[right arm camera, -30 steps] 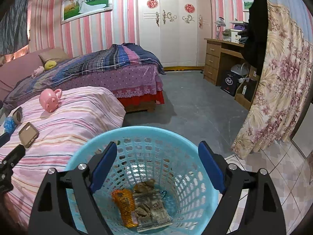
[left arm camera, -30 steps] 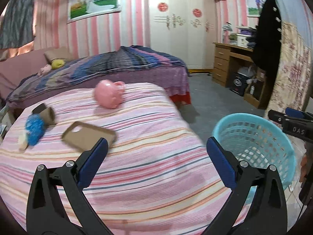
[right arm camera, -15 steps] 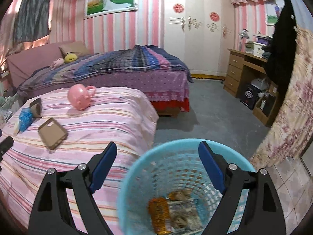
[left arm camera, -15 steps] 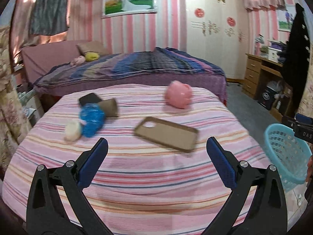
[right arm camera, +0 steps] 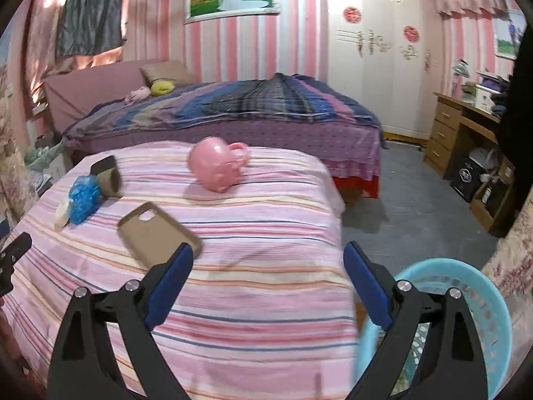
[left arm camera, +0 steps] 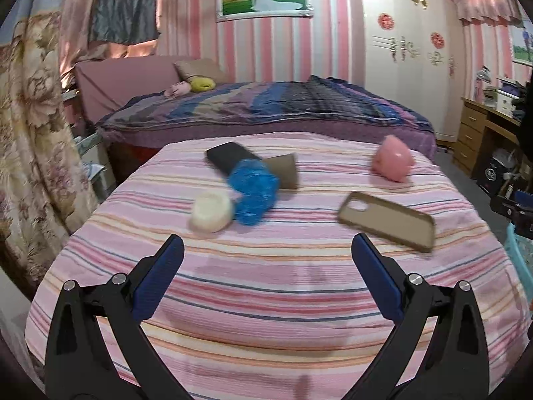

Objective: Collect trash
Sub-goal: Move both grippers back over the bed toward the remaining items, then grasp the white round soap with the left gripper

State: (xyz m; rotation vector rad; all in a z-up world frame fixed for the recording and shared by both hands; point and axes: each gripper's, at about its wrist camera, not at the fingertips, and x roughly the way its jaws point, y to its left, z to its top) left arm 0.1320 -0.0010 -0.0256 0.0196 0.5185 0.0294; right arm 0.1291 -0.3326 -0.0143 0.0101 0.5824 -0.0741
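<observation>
On the pink striped bed [left arm camera: 283, 286] lie a crumpled blue plastic wad [left arm camera: 255, 190], a white tape roll [left arm camera: 211, 212], a brown cardboard tube [left arm camera: 283, 170], a black flat item [left arm camera: 228, 157], a tan phone case [left arm camera: 386, 221] and a pink piggy-shaped mug [left arm camera: 393, 162]. My left gripper [left arm camera: 266, 276] hovers open over the bed's near part, nothing between its fingers. My right gripper [right arm camera: 268, 283] has its jaws opening, empty, over the bed's right edge, with the blue basket [right arm camera: 473, 320] at lower right. The wad [right arm camera: 84, 198] and phone case [right arm camera: 156, 233] lie ahead to its left.
A second bed with a dark plaid cover [right arm camera: 250, 106] stands behind. A white wardrobe [right arm camera: 376, 53] and a wooden desk [right arm camera: 466, 133] line the right wall. Flowered curtains [left arm camera: 26, 140] hang at the left. Grey floor [right arm camera: 409, 213] lies between beds and desk.
Both views have swung left from the basket toward the striped bed. The basket has slid to the right wrist view's lower right corner, and the bed's items now sit ahead of the left gripper.
</observation>
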